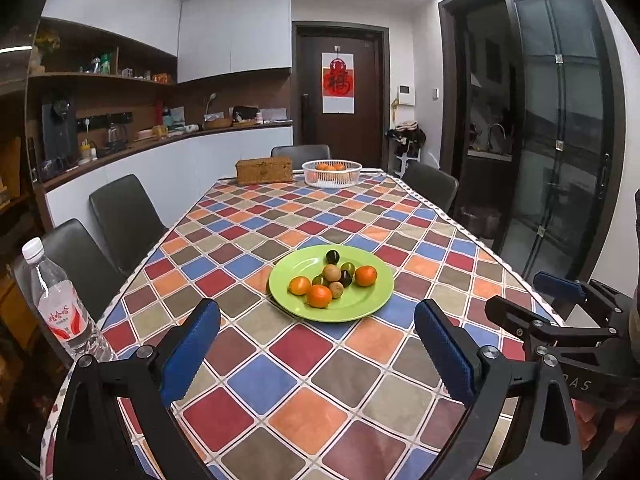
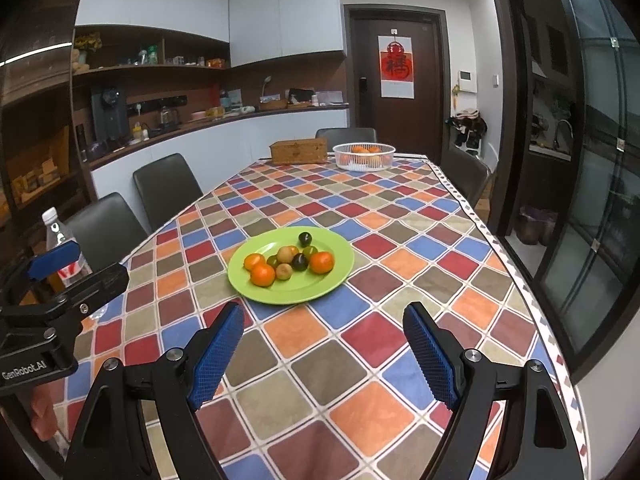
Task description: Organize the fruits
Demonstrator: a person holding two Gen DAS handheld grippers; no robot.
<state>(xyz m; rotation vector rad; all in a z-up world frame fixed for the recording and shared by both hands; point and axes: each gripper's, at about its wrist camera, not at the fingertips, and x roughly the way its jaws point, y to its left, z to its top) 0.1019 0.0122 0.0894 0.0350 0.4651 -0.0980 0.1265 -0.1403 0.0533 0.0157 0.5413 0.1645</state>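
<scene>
A green plate [image 1: 360,304] [image 2: 256,288] sits mid-table on the checked cloth. On it lie three oranges [image 1: 319,295] [image 2: 263,274], two tan round fruits [image 1: 331,272] [image 2: 287,254], and several small dark and green fruits [image 1: 332,256] [image 2: 305,238]. A white basket [image 1: 331,178] [image 2: 363,160] holding oranges stands at the table's far end. My left gripper [image 1: 318,320] is open and empty, above the table just short of the plate. My right gripper [image 2: 324,326] is open and empty, near the plate's front right.
A wicker box [image 1: 263,171] [image 2: 298,151] stands left of the basket. A water bottle [image 1: 60,308] [image 2: 64,248] stands at the table's left edge. Dark chairs [image 1: 120,216] line the left side and far end. The right gripper shows in the left view [image 1: 560,320].
</scene>
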